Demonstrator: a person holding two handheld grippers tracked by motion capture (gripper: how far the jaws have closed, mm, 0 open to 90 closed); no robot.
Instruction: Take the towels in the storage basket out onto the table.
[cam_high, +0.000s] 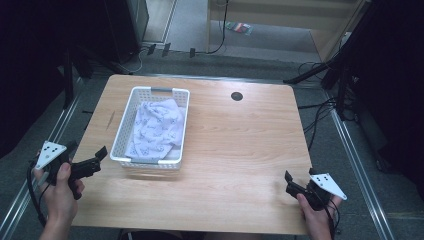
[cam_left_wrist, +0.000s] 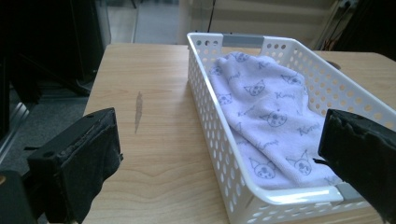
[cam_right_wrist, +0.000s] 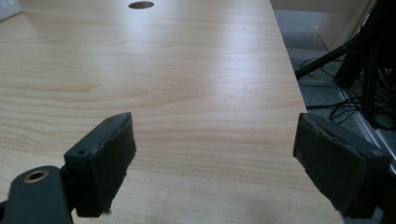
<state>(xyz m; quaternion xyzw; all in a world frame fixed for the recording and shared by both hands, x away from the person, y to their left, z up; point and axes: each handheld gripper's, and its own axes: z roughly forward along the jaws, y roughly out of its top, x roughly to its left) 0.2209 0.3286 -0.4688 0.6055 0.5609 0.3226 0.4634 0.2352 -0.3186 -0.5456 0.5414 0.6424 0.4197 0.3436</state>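
Wood-grain table (cam_high: 235, 150) under me, dark room all around, cables on the grey floor at the far side. On the left half of the table stands a white perforated basket (cam_high: 121, 131), and inside it lies a pale cloth with small cat faces (cam_high: 156, 127), bunched and heaped toward the far end, filling most of the basket floor.

My left claw (cam_high: 98, 159) sits at the near left corner of the table, just beside the basket's near end, jaws spread wide with nothing between them; in the left gripper view the cloth (cam_left_wrist: 266, 116) lies straight ahead over the basket's near rim (cam_left_wrist: 299, 196). My right claw (cam_high: 291, 184) rests at the near right edge, well apart from the basket, jaws also wide and empty over bare wood.

I judge the work with the cloth has not begun or has just closed: neither claw touches it. If it is to come out, everything remains; my left claw is best placed to reach in.
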